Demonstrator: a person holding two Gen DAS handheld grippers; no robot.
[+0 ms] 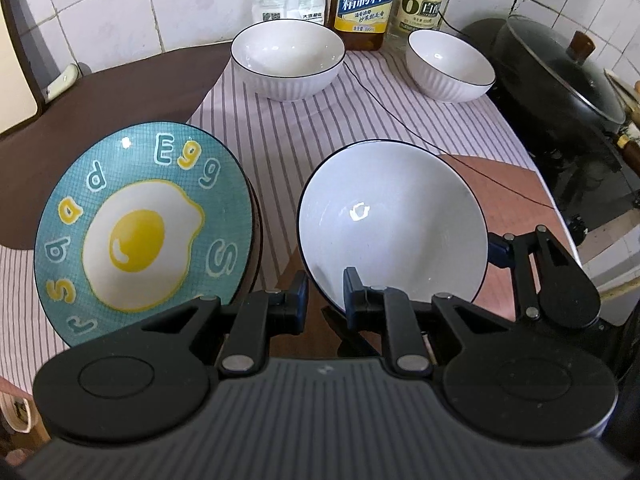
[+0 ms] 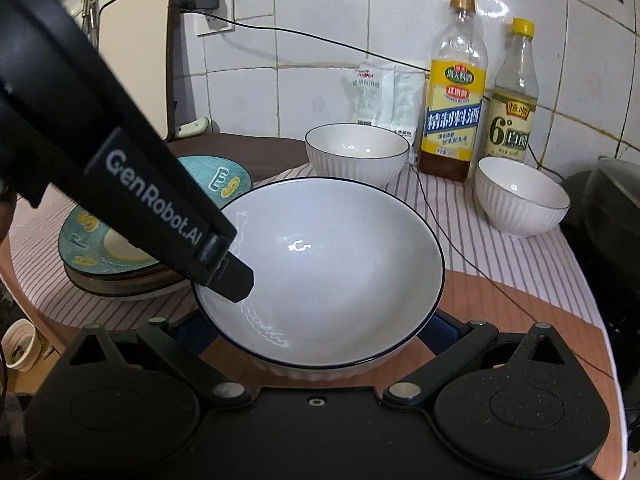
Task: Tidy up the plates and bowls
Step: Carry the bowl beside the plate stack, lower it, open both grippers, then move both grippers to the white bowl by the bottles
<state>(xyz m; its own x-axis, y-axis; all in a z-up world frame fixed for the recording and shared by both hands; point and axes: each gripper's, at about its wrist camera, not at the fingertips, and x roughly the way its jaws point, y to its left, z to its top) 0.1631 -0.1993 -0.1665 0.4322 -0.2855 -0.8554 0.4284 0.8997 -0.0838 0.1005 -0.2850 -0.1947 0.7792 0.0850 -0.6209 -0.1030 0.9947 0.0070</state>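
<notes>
A wide white bowl with a dark rim (image 1: 394,220) (image 2: 320,268) sits at the front of the counter. My left gripper (image 1: 326,298) straddles its near-left rim, one finger (image 1: 354,296) inside and one outside, jaws narrowly apart. My right gripper (image 2: 316,328) is open, its fingers on either side of the bowl's base. A teal fried-egg plate (image 1: 140,220) (image 2: 224,178) tops a plate stack at left. Two smaller white ribbed bowls stand at the back: one (image 1: 288,58) (image 2: 357,152) in the middle, one (image 1: 450,64) (image 2: 522,196) at right.
A striped cloth (image 1: 304,128) covers the counter. Two bottles (image 2: 454,88) (image 2: 514,92) and a white bag (image 2: 384,96) stand against the tiled wall. A black lidded wok (image 1: 560,68) sits at right. A thin black cable (image 1: 400,120) crosses the cloth. A cutting board (image 2: 134,52) leans at left.
</notes>
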